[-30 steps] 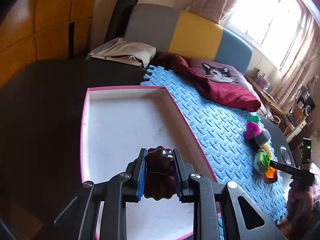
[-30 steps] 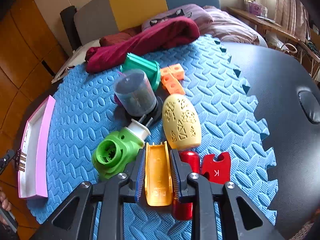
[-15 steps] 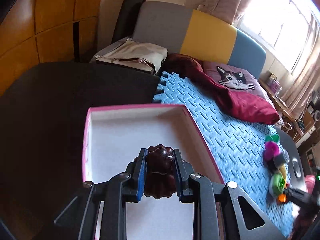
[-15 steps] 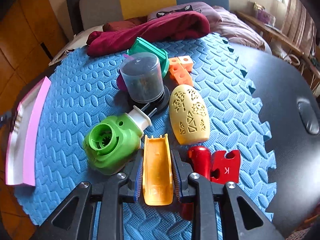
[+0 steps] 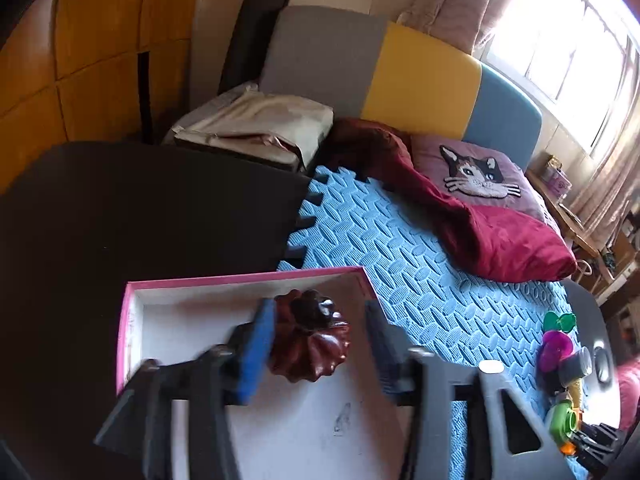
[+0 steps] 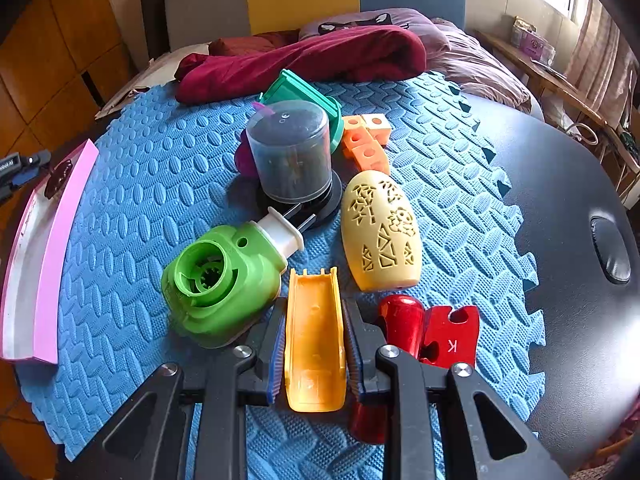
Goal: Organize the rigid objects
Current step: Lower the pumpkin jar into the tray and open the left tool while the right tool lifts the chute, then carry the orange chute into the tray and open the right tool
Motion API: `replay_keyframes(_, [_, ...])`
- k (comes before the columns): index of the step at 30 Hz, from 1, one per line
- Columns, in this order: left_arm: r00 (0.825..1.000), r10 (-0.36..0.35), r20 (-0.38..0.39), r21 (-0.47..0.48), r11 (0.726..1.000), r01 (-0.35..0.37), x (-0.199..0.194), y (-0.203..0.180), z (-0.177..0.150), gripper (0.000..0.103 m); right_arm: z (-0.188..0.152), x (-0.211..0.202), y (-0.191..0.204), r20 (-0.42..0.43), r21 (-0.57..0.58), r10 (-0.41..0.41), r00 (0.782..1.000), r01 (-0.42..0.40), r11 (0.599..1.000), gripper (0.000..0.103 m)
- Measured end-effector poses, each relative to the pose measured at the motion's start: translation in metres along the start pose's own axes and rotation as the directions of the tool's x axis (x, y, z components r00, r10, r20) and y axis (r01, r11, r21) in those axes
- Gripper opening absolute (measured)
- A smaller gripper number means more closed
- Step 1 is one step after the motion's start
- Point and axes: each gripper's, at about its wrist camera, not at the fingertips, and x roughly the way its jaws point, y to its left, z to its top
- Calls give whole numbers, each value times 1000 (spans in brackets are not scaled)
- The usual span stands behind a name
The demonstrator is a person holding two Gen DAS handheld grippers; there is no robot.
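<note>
My left gripper [image 5: 318,344] is open over the pink-rimmed white tray [image 5: 240,280]. A dark red fluted mould [image 5: 310,344] sits between the jaws against the left pad, clear of the right pad. My right gripper [image 6: 314,340] is shut on an orange plastic shell [image 6: 314,336] low over the blue foam mat [image 6: 140,200]. Around it lie a green punch [image 6: 224,276], a cream perforated egg [image 6: 380,224], a red K-shaped piece [image 6: 452,336], a clear cylinder tub [image 6: 292,152], orange cubes [image 6: 366,140] and a teal block [image 6: 304,92].
The tray also shows at the mat's left edge in the right wrist view [image 6: 44,248], with the mould and my left gripper over it. A dark red cloth [image 6: 304,64] lies at the mat's far edge. The black table [image 6: 560,200] surrounds the mat.
My left gripper has opened and let go of the dark red mould, and it has moved toward the tray's far end. My right gripper has stayed shut on the orange shell.
</note>
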Motion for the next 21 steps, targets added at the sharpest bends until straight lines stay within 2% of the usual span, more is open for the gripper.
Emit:
replay_keyframes(2, [1000,19,25,-3,1000,-19,-11,3,-5,68,0,0,0,0,-1,2,1000,-2,1000,26])
replay_keyframes(9, [998,64,24,-15,998,-63,-49,14,-42,69,0,-1,1,1,-13,-4,1000,4,1000,28])
replay_keyframes(14, [996,84,9,-4,996,-84,-73,8,-78,72,0,-1,3,8,-27,-23,1000,23,999,26])
replay_keyframes(21, [990,137,12,15,990,-138,-95,-2,-105,80,-1,-3,6,19,-52,-48,999,49,997,25])
